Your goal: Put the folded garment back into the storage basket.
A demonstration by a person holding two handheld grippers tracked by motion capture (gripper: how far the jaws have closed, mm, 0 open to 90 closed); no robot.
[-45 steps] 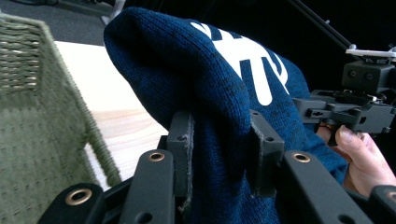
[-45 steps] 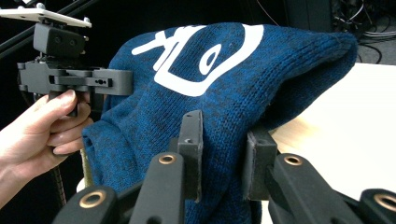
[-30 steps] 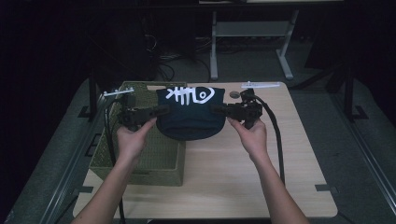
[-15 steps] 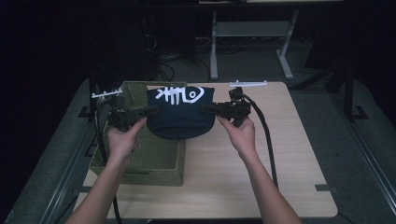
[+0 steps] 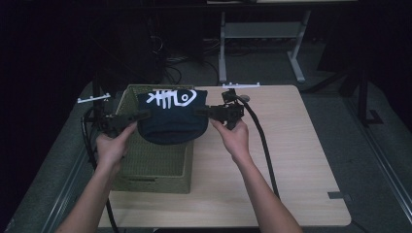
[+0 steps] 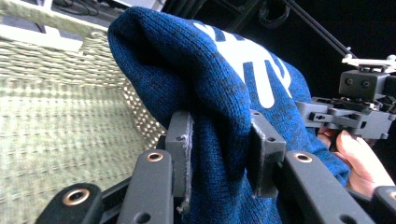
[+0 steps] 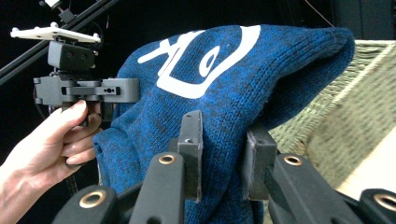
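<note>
A: Garment first; where is it now?

B: The dark blue knitted garment with a white fish-bone print (image 5: 171, 114) hangs in the air between both tools, above the far part of the green woven rectangular basket (image 5: 155, 165); it does not touch the light wooden table (image 5: 291, 160).

A: And the grip?

B: The left gripper (image 6: 219, 144) has its jaws pressed on a thick fold of the knit; the right gripper (image 7: 224, 149) pinches the opposite edge in the same way.

A: Which relation matters for the next move?

B: I think the basket; it lies straight below, a little toward 6 o'clock. The garment's long axis runs from 9 to 3 o'clock, so both hands should go down together; the left hand (image 5: 112, 148) is nearer to the basket.
</note>
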